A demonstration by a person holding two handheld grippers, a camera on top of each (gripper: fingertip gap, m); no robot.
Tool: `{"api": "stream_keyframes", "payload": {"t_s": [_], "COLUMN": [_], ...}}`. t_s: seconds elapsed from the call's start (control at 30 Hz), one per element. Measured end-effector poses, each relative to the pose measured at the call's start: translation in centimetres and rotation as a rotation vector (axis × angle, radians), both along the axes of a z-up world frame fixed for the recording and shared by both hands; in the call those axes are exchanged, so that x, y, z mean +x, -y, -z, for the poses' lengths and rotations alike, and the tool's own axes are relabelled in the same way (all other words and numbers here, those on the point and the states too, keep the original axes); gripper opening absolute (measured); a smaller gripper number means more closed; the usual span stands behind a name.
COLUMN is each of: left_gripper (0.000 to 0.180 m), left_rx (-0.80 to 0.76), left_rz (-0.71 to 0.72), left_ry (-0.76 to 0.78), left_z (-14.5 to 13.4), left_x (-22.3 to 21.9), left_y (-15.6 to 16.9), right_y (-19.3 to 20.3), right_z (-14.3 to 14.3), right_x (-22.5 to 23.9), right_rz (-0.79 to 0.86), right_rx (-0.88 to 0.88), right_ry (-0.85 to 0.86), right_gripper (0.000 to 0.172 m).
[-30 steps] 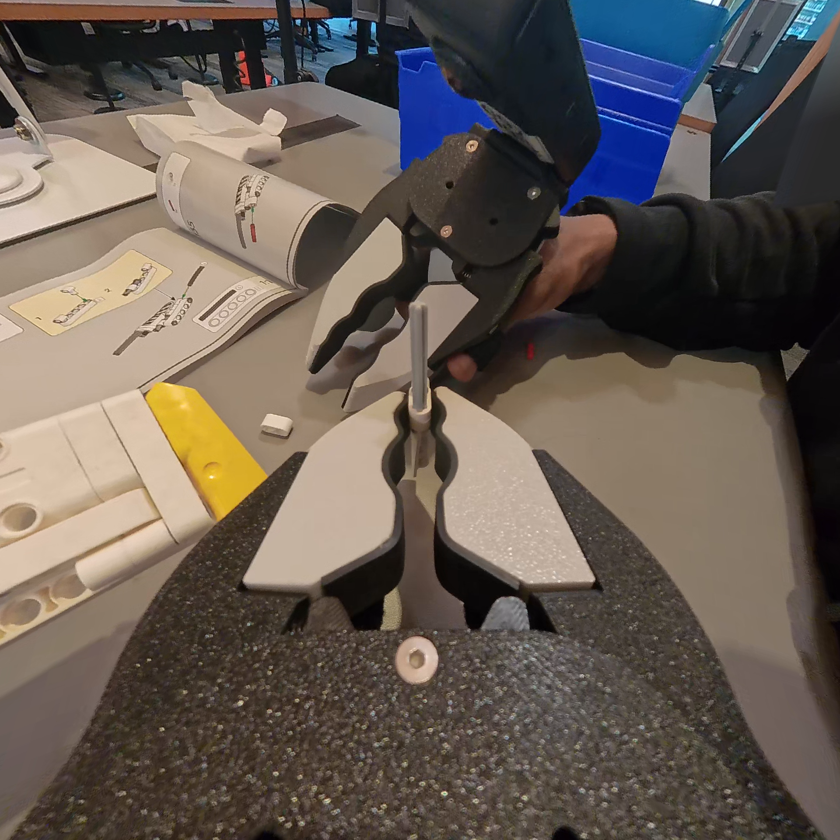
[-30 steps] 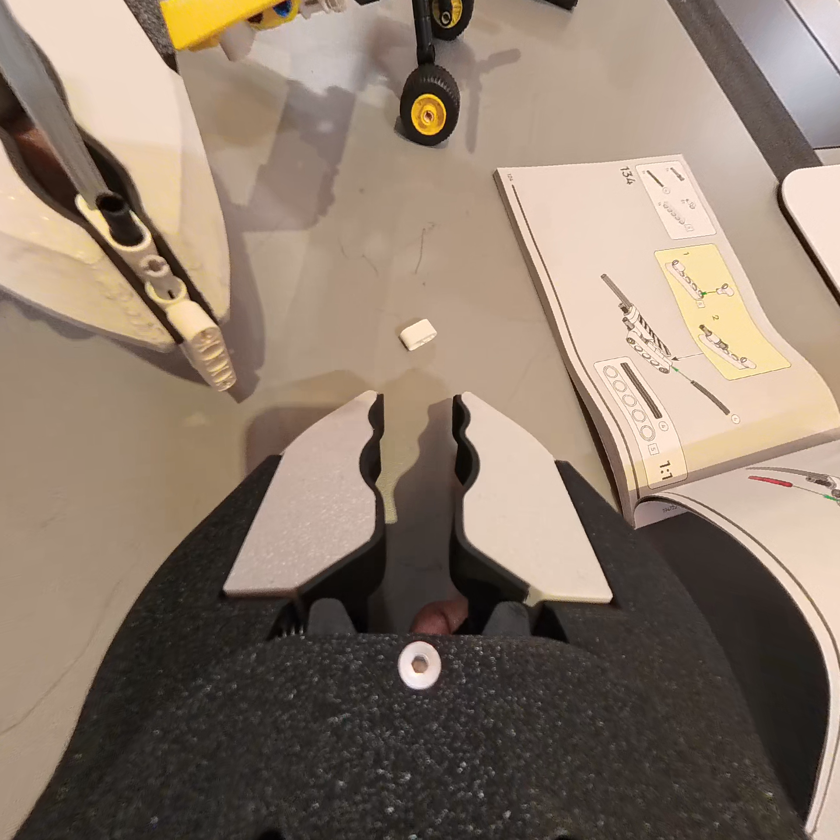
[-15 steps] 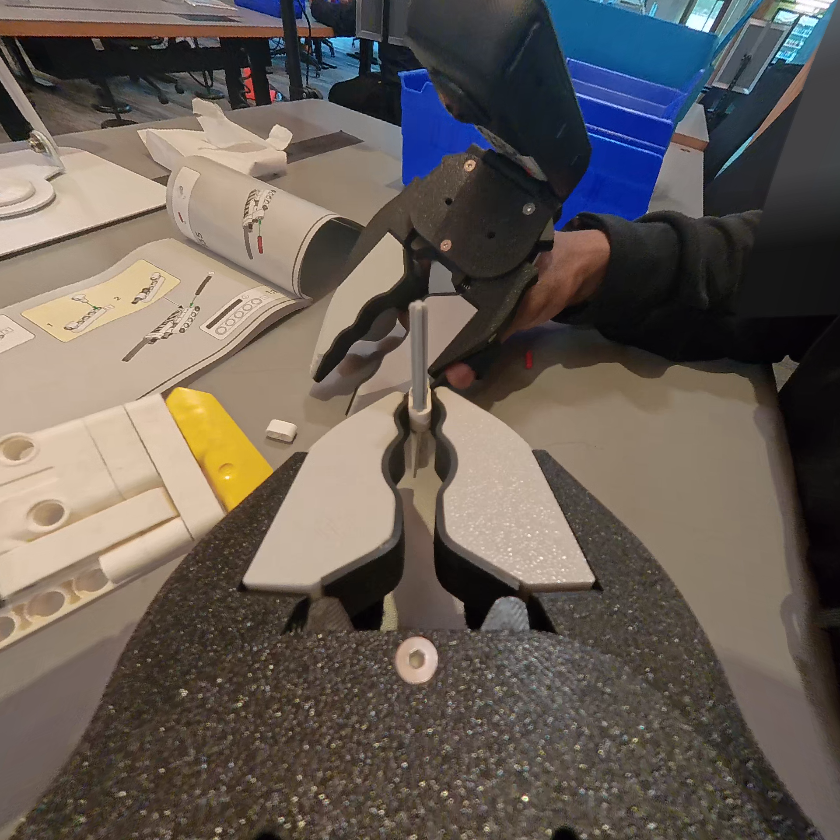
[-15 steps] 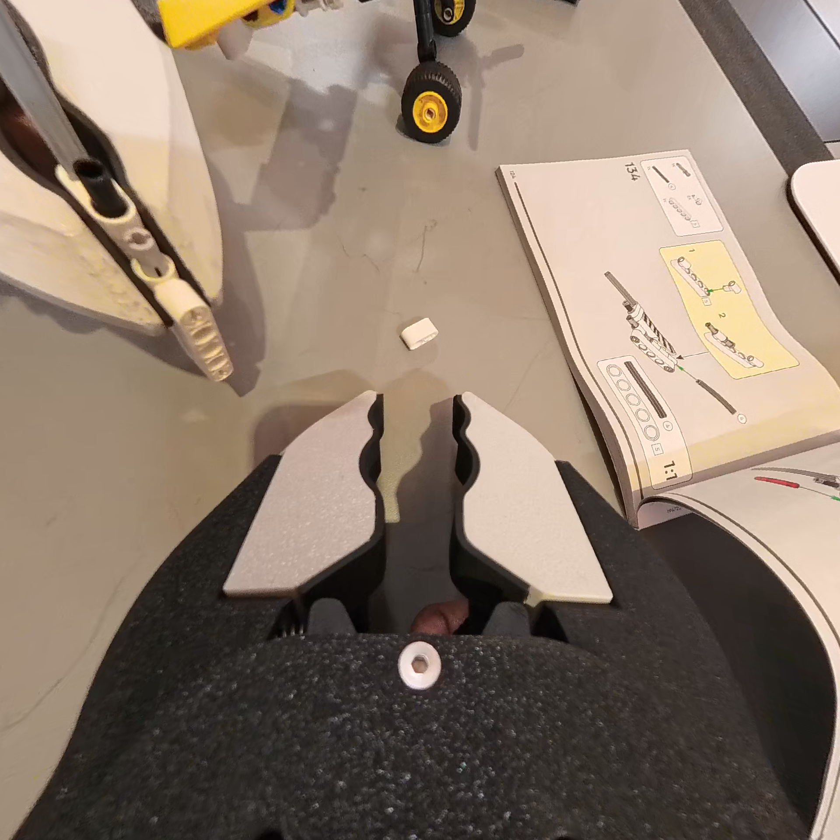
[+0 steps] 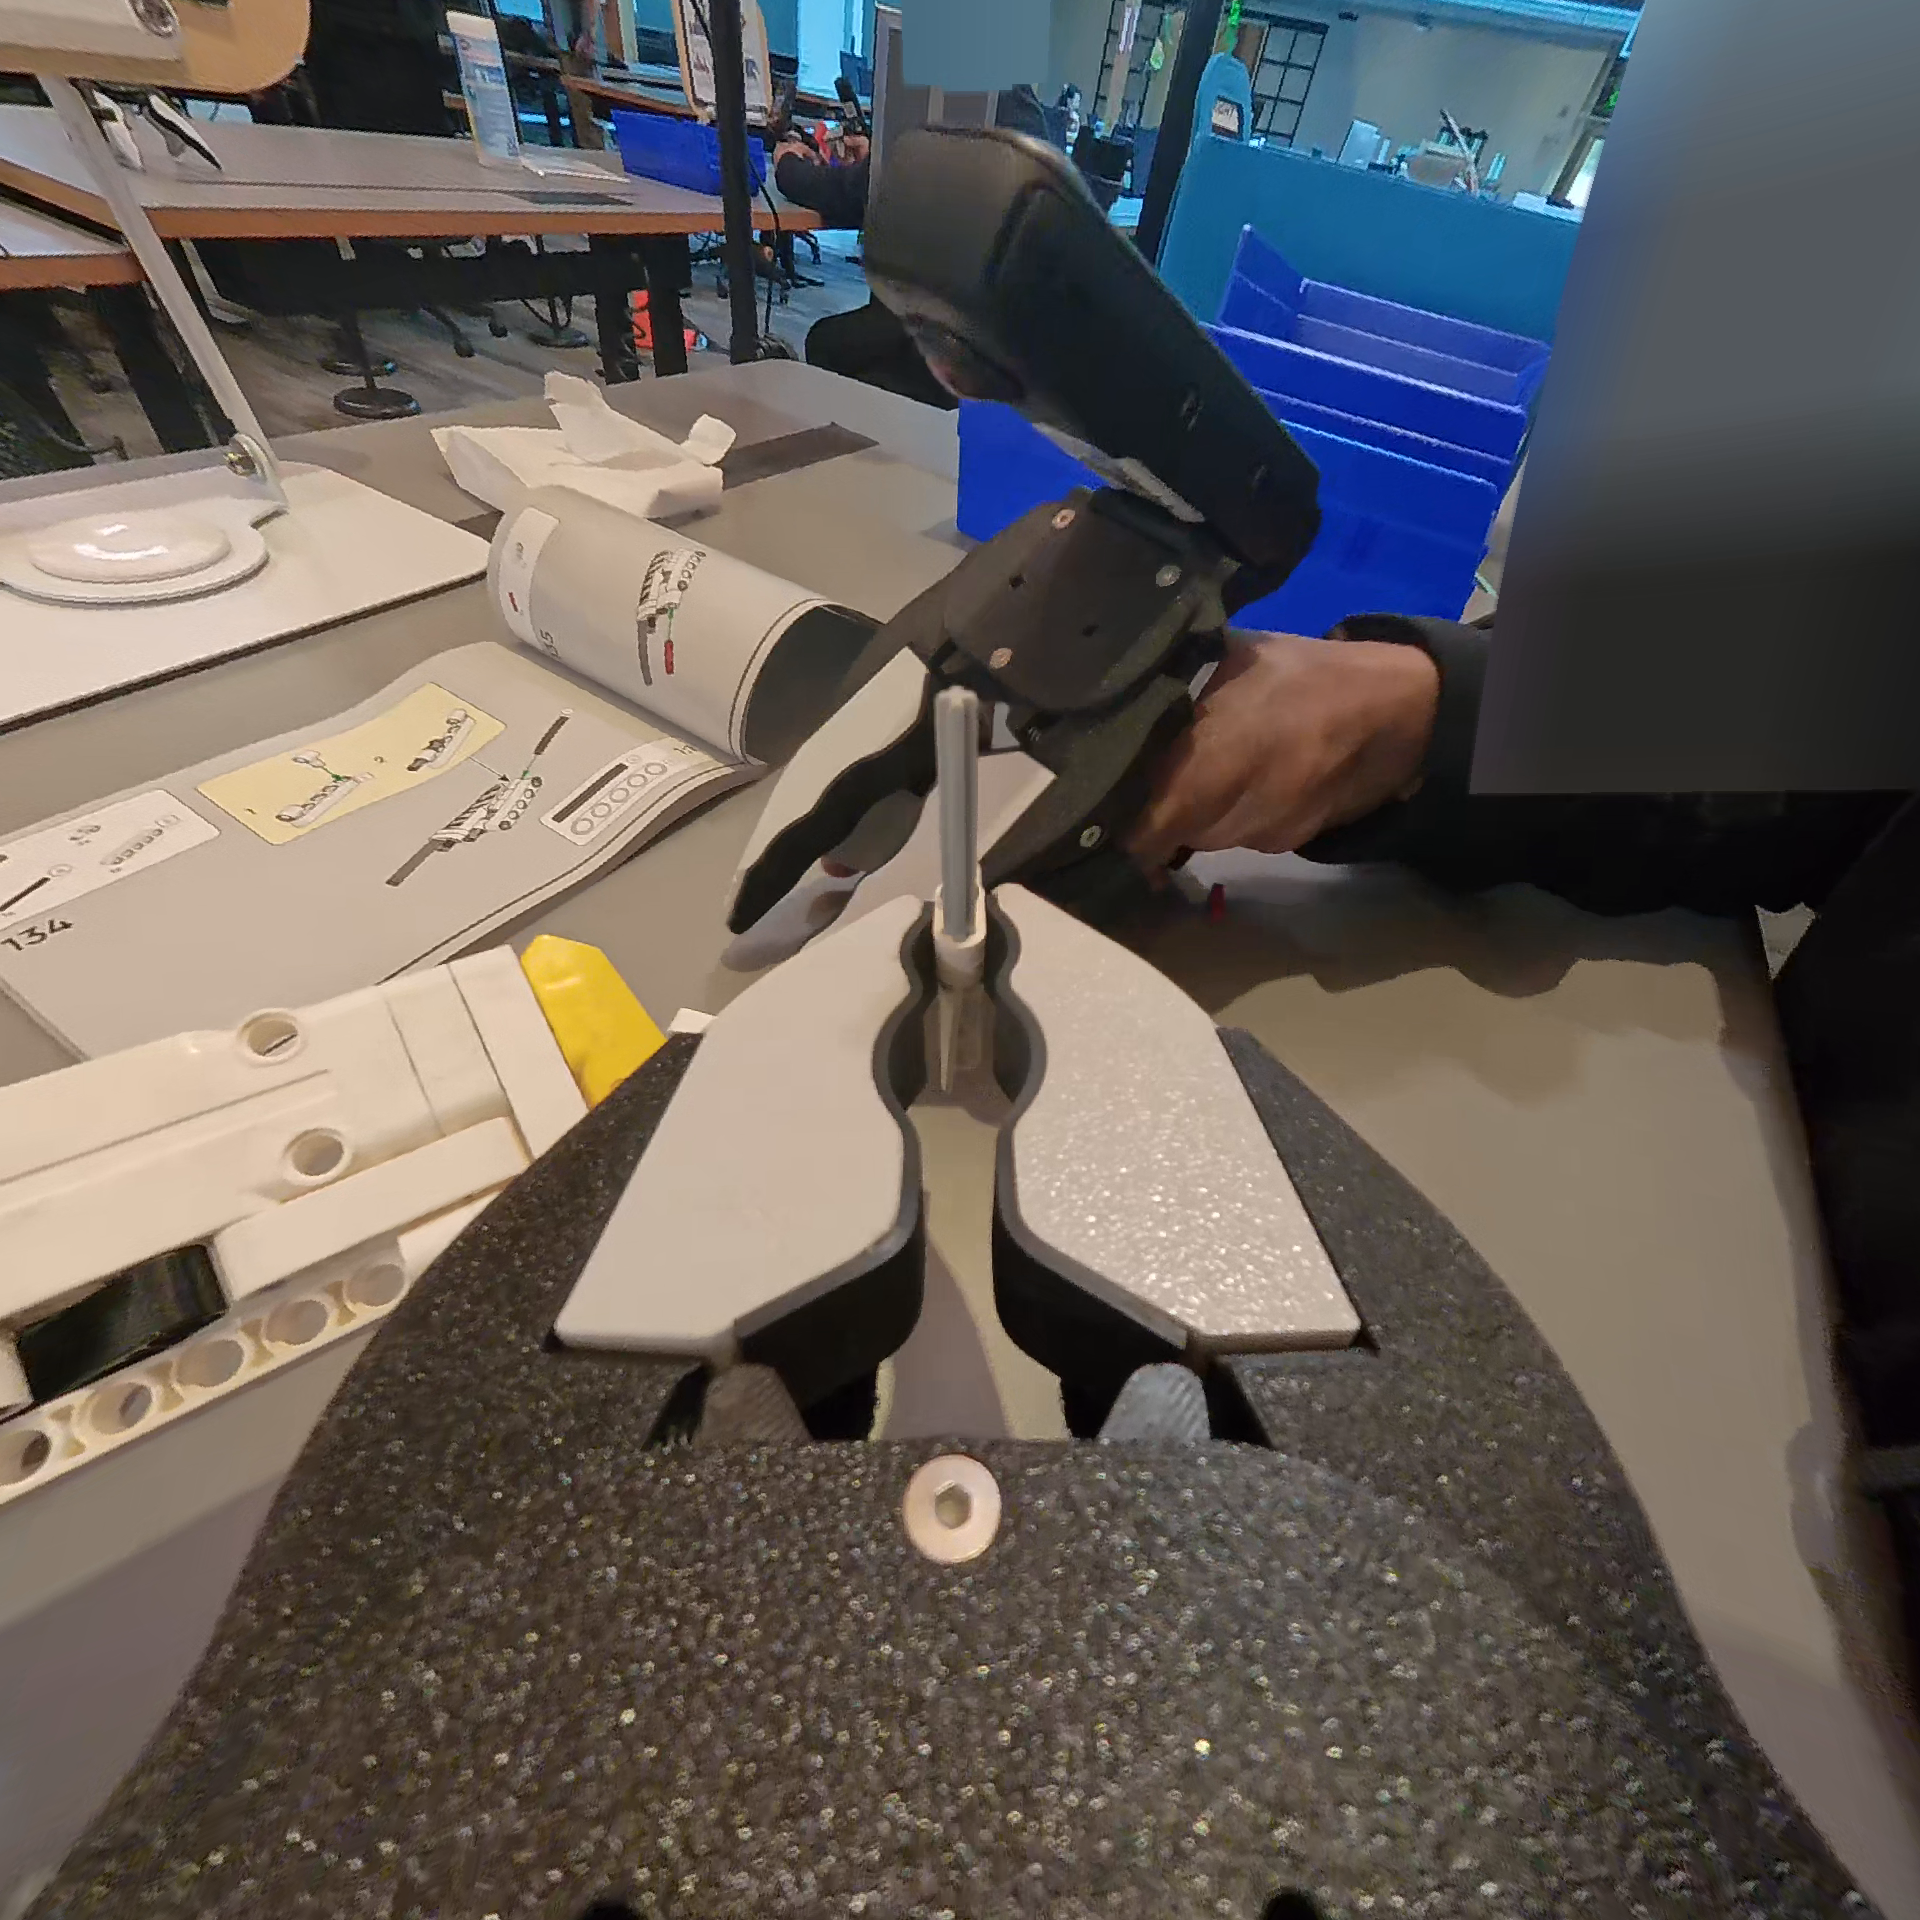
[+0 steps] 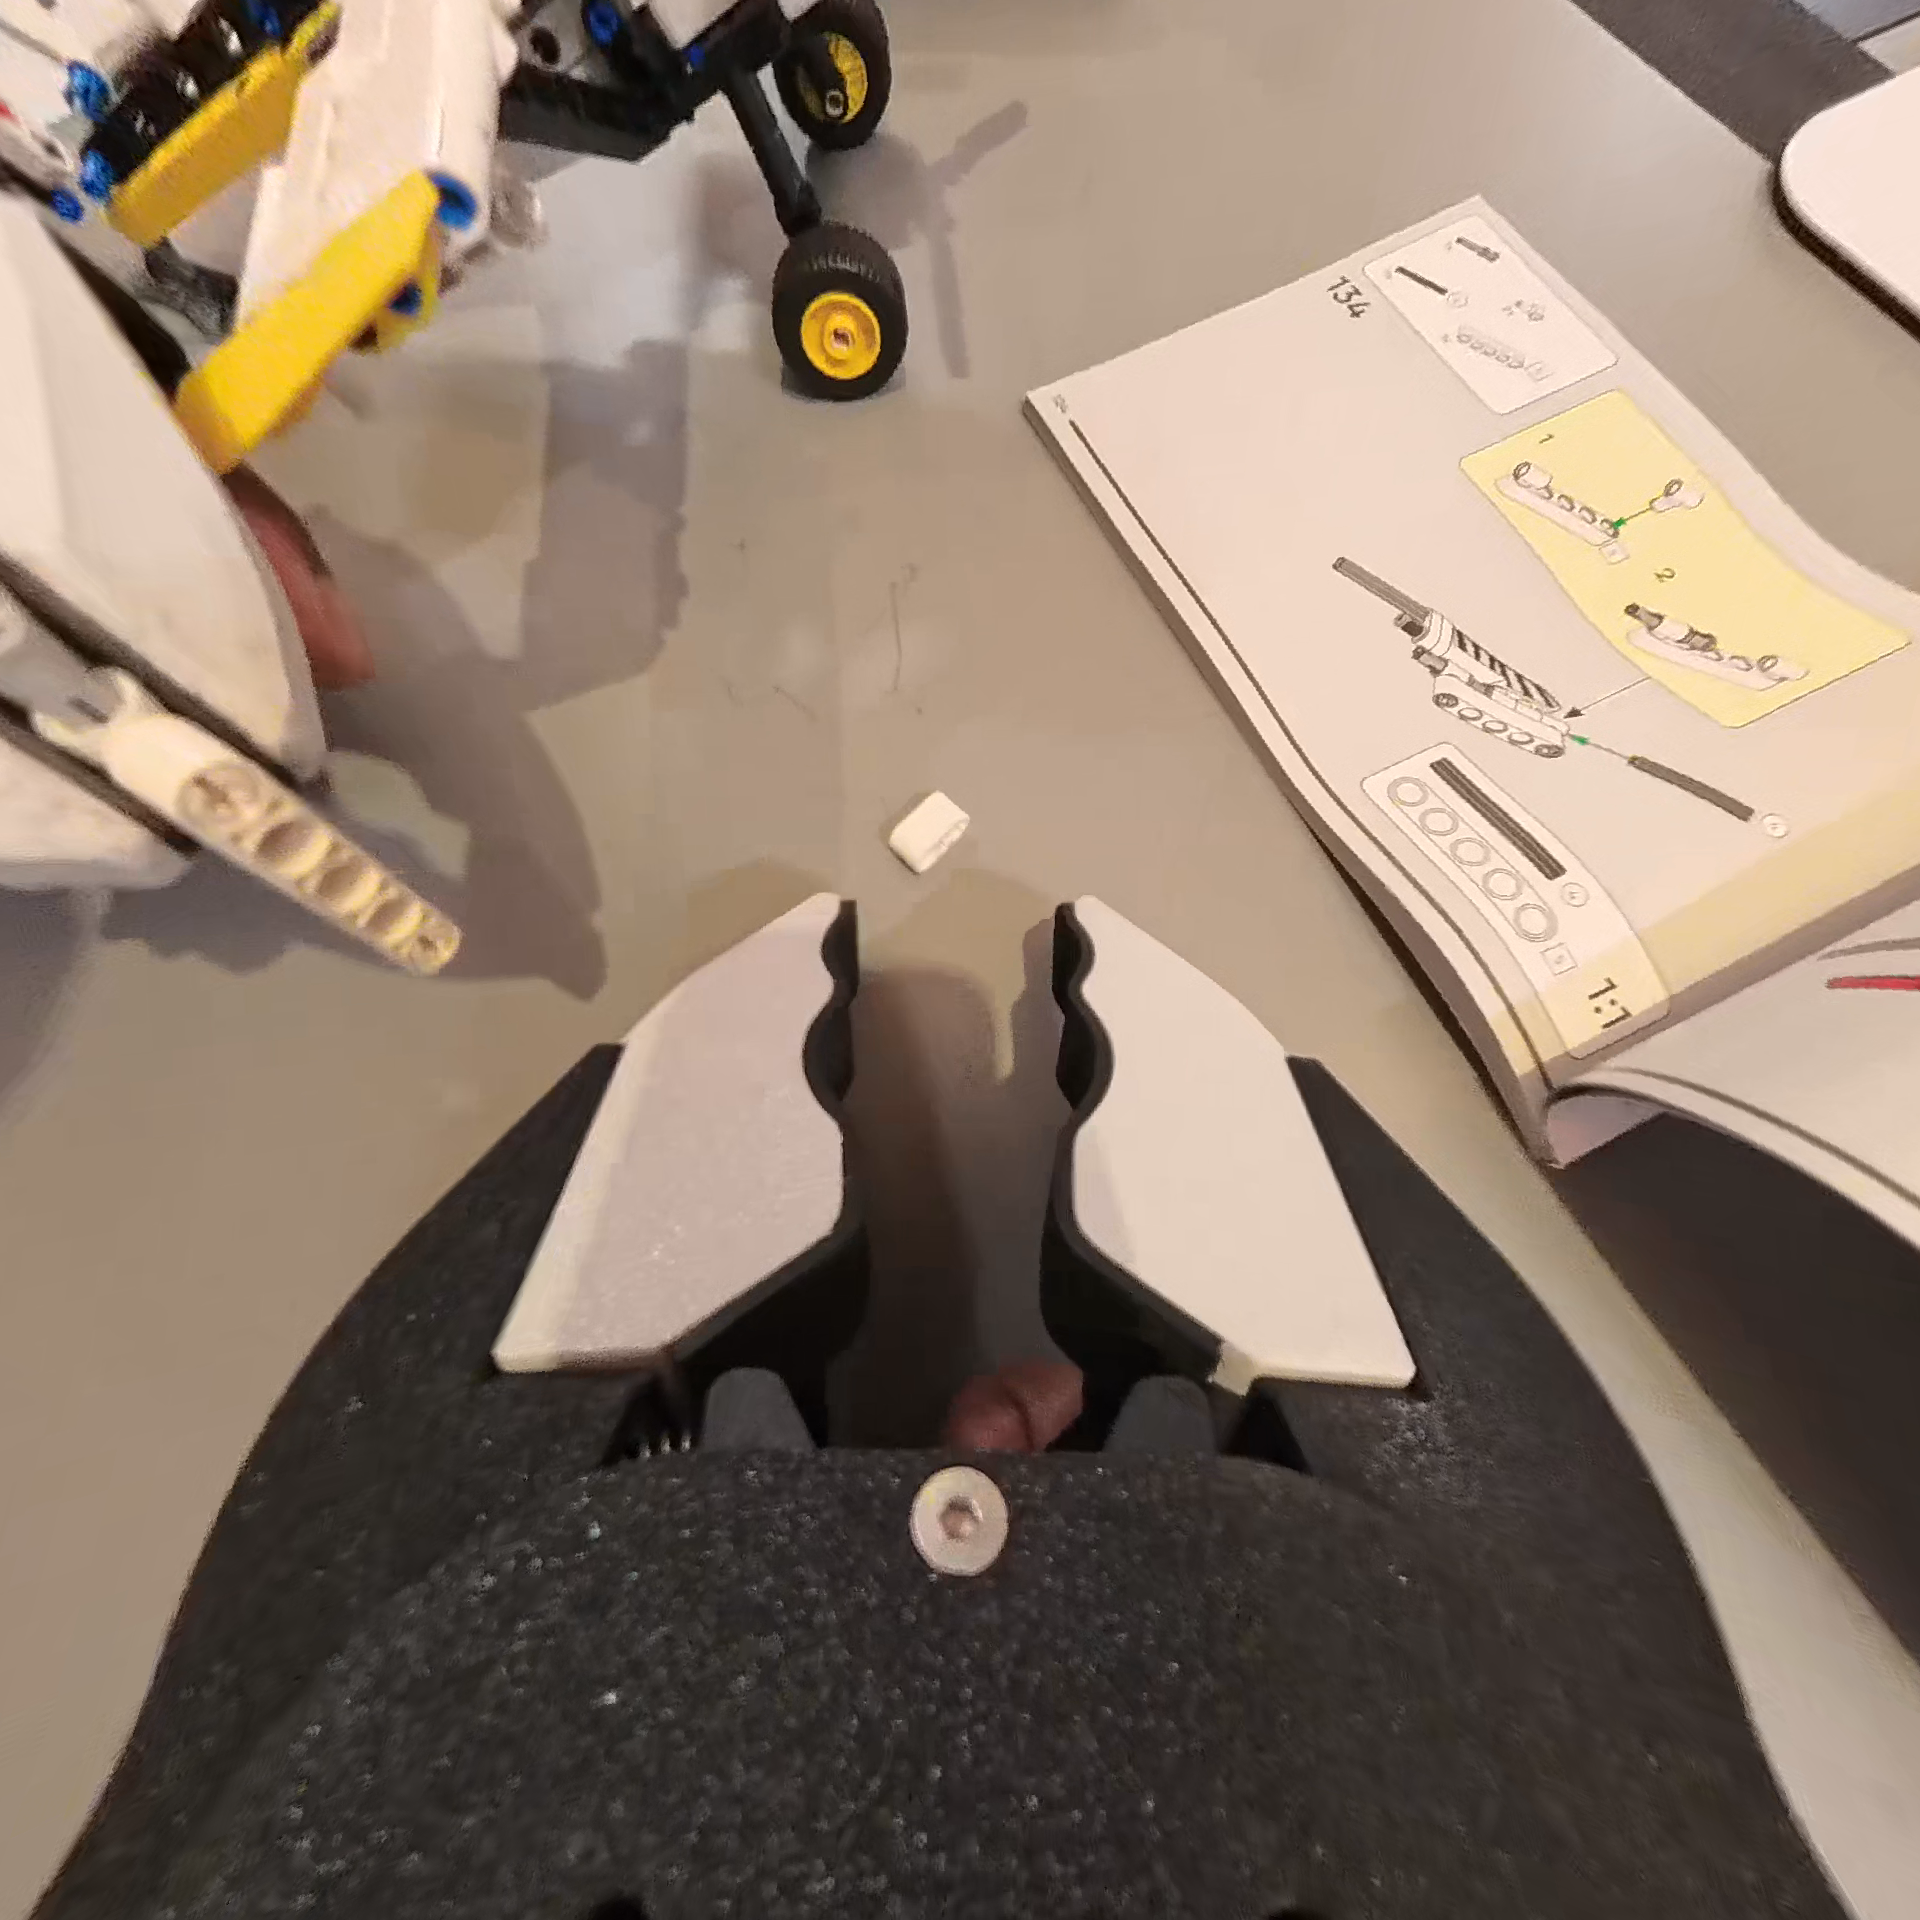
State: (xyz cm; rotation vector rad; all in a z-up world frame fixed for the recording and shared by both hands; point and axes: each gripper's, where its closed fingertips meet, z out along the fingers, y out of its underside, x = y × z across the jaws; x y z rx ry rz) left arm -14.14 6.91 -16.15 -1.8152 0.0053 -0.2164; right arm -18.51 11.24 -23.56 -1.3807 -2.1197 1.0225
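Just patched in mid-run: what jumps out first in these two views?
The left gripper stands out first: its fingers are shut on a white beam with a grey axle standing straight up from it. Opposite, the right gripper hovers open over the grey table, just short of a small white piece, beside the open instruction booklet.

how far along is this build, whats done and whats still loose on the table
Done: much of the white and yellow model stands assembled, wheels on. In hand: the left tongs are shut on a white beam with a grey axle through it. Left: the right tongs are open and hold nothing, and the small white piece lies loose just ahead of them, beside the open instruction booklet.
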Motion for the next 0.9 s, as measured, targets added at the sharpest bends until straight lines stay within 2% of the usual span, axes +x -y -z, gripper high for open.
{"api": "stream_keyframes", "payload": {"t_s": [0.17, 0.33, 0.53, 0.67, 0.73, 0.9], "left_gripper": [0.008, 0.008, 0.008, 0.008, 0.008, 0.008], "left_rx": [-0.015, -0.007, -0.022, -0.051, -0.064, -0.086], "left_rz": [-0.009, -0.013, -0.014, -0.007, -0.005, 0.007], "left_ry": [-0.013, -0.017, -0.035, -0.051, -0.074, -0.127], "left_z": [0.3, 0.0, 0.2, 0.8, 1.0, 1.5], "left_x": [-0.1, -0.1, -0.1, 0.0, 0.0, 0.5], "left_y": [0.0, 0.1, 0.1, 0.0, 0.0, -0.1], "right_y": [1.0, 1.5, 1.3, -0.1, -1.6, -4.0], "right_z": [0.6, 1.1, 0.7, -0.5, -0.7, -0.4], "right_x": [-1.2, -1.7, -1.3, -0.4, 0.8, 4.7], "right_rz": [0.025, 0.006, -0.038, -0.078, -0.123, -0.382], "right_rx": [0.038, 0.131, 0.112, 0.140, 0.268, 0.738], "right_ry": [0.032, 0.029, 0.005, -0.064, -0.078, -0.109], "right_gripper": [0.035, 0.010, 0.010, 0.010, 0.010, 0.011]}}
